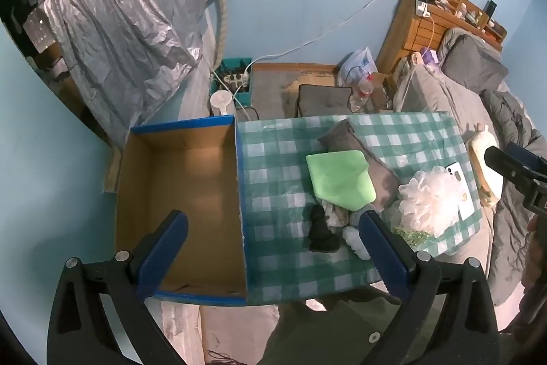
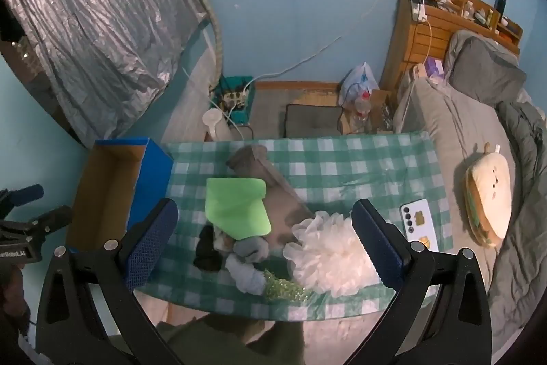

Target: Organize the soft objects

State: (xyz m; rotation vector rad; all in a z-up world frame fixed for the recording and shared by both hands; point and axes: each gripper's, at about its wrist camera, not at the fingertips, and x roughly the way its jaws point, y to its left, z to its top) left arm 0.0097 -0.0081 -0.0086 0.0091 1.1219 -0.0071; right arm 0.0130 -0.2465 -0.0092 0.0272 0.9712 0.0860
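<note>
Tongs on both sides are spread wide and hold nothing: left gripper (image 1: 273, 252), right gripper (image 2: 265, 243). Soft things, a green cloth (image 2: 237, 209) and white puff (image 2: 330, 253), lie on the checked table (image 2: 359, 166) beside the cardboard box (image 1: 177, 194).

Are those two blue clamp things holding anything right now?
No. The left hand-held gripper and the right hand-held gripper are both open and empty, above the table.
</note>
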